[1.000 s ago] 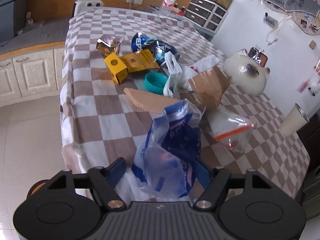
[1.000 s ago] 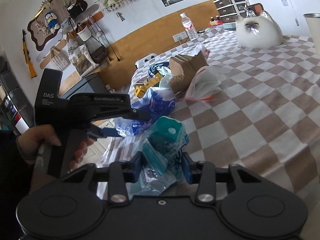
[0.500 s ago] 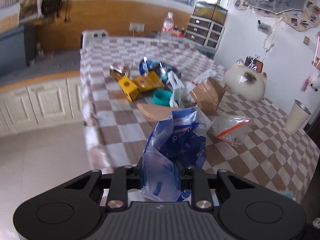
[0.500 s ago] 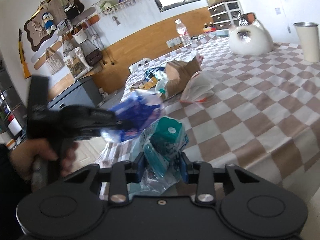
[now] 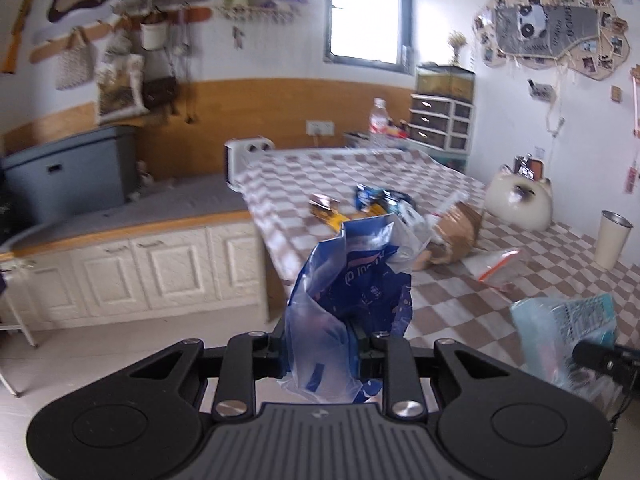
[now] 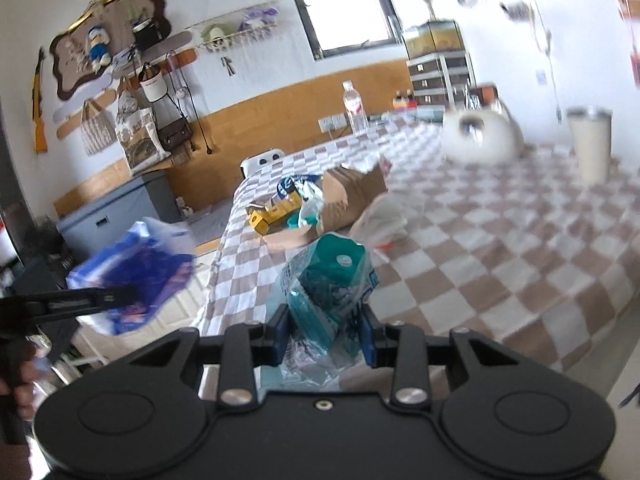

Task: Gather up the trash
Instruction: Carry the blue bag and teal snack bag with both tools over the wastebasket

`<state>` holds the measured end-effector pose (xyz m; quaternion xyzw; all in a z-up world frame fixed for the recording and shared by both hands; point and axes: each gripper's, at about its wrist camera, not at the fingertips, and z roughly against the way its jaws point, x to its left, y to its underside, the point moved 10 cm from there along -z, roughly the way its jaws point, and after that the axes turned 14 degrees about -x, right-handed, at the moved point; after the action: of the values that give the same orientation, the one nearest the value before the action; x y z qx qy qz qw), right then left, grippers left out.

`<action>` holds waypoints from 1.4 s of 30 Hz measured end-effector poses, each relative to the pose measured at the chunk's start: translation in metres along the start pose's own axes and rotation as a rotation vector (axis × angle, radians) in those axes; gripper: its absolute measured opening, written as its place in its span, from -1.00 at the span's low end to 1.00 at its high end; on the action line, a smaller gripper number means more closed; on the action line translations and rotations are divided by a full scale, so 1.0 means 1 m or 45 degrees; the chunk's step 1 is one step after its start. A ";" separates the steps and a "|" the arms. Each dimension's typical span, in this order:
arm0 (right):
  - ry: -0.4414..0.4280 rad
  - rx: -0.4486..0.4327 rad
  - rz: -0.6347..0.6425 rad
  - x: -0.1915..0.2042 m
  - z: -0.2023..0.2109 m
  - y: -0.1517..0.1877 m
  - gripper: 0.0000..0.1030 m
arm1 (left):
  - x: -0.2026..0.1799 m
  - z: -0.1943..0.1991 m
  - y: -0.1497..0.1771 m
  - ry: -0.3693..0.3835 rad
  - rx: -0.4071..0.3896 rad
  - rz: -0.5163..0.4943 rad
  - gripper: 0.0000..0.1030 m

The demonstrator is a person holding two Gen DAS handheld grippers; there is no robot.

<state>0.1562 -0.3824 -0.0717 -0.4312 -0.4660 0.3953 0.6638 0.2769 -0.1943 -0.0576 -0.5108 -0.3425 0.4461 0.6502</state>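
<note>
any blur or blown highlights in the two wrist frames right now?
Left wrist: window blown out, cabinets and tablecloth smeared, blue bag in the left gripper fairly sharp. Right wrist: cat figure and cup streaked, teal packet in the right gripper crisp; fisheye bends both rooms.

Trash pile (image 5: 400,216) crowds the table's (image 5: 520,300) middle; the checked near side lies open.

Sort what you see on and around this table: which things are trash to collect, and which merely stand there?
Trash: blue plastic bag, teal packet, yellow box, brown paper bag.
Standing by: cat figure, metal cup, water bottle.
</note>
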 end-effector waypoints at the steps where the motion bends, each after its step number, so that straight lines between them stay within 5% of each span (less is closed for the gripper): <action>1: 0.004 -0.006 0.022 0.003 0.000 -0.001 -0.30 | 0.005 0.005 0.000 -0.014 -0.008 0.001 -0.45; 10: -0.001 -0.049 0.163 0.043 -0.004 -0.008 -0.30 | 0.055 0.033 0.005 -0.125 -0.061 0.075 -0.45; 27: -0.201 0.008 0.296 0.180 -0.048 0.029 -0.29 | 0.171 0.029 0.050 -0.365 0.016 0.220 -0.45; 33: -0.265 0.113 0.341 0.233 -0.085 0.079 -0.29 | 0.219 0.014 0.092 -0.462 0.108 0.266 -0.45; 42: -0.273 0.373 0.352 0.266 -0.156 0.210 -0.29 | 0.262 -0.033 0.196 -0.507 0.352 0.348 -0.45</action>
<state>0.3477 -0.1018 -0.2261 -0.3455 -0.4079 0.5895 0.6056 0.3578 0.0531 -0.2583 -0.3609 -0.3273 0.6637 0.5675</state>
